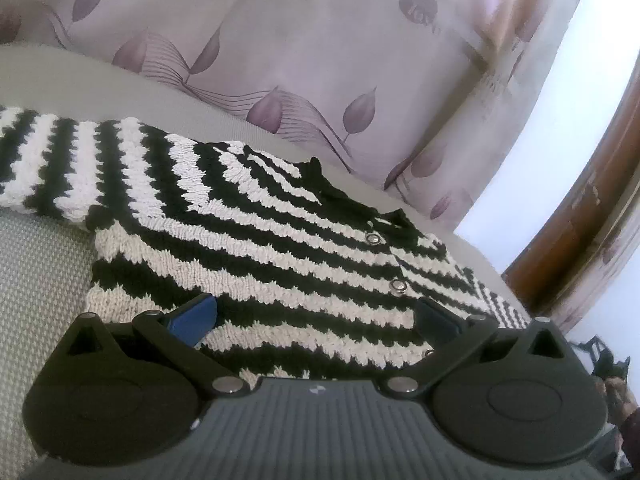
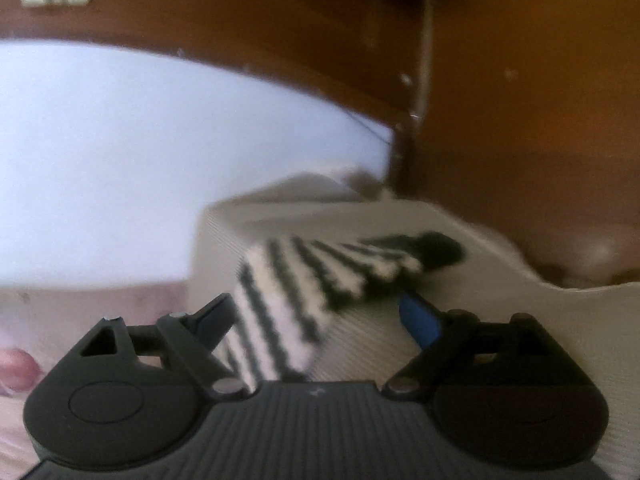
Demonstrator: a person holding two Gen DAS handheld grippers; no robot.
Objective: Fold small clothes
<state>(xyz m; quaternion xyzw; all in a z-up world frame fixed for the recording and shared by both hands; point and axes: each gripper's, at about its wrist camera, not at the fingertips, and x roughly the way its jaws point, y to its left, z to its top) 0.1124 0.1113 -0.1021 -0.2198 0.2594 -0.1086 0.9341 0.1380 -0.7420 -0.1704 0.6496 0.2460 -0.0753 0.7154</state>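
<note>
A small black-and-white striped knit cardigan [image 1: 248,216] with silver snap buttons [image 1: 398,286] lies flat on a grey woven cushion [image 1: 36,280]. One sleeve [image 1: 60,164] stretches to the left. My left gripper [image 1: 316,316] is open, its blue-padded fingers [image 1: 196,316] spread just above the cardigan's lower hem, holding nothing. In the blurred right wrist view, the cardigan's other striped sleeve [image 2: 316,280] lies on the cushion [image 2: 372,340]. My right gripper [image 2: 320,316] is open just over that sleeve, holding nothing.
A lilac curtain [image 1: 280,60] with a leaf print hangs behind the cushion. A brown wooden frame [image 1: 592,216] stands at the right. In the right wrist view brown wooden furniture [image 2: 520,100] rises behind the cushion's far edge, and a white wall [image 2: 120,160] is at left.
</note>
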